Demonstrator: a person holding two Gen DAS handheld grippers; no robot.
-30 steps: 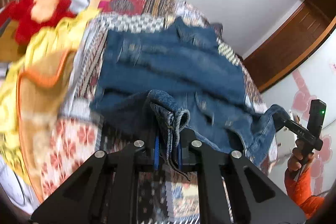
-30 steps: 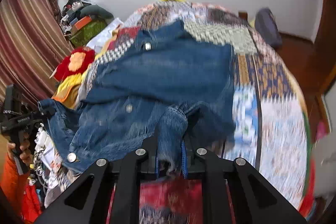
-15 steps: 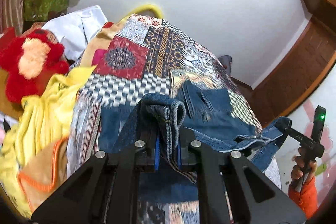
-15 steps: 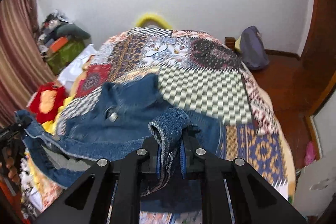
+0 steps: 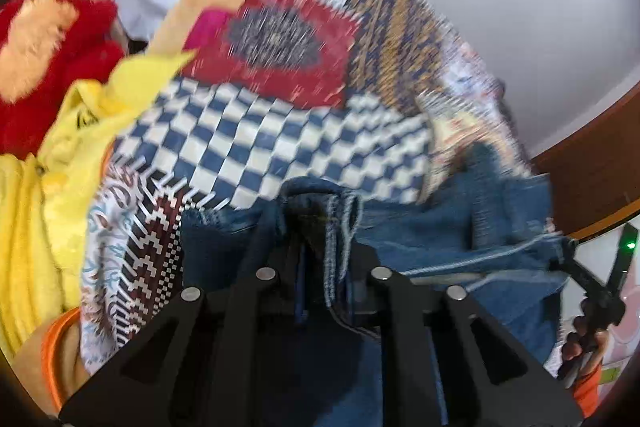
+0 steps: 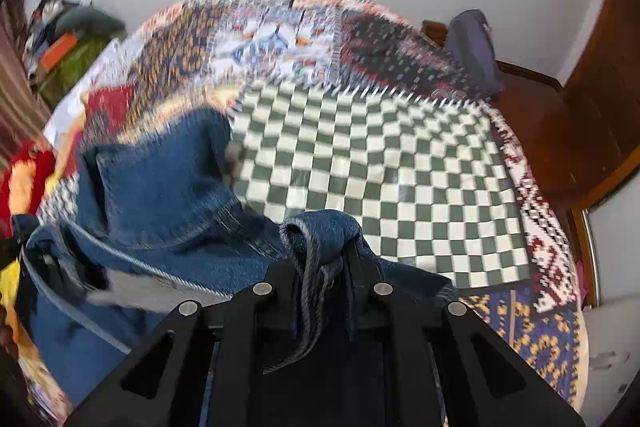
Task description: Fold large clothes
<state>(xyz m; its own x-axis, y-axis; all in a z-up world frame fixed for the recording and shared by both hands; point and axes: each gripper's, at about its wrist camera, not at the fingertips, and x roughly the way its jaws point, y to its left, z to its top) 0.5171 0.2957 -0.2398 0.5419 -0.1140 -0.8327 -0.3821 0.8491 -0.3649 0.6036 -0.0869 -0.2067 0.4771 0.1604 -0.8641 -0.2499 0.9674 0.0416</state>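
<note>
Since a second ago the blue denim jacket has been swung up off the patchwork quilt, left gripper and right gripper each clamped on an edge mid-fold, so next lay it flat.

Left gripper clamped on denim jacket hem, patchwork quilt beneath, right gripper gripping the jacket's far corner

jacket on quilt | plush toy left, apparently beside bed
</note>
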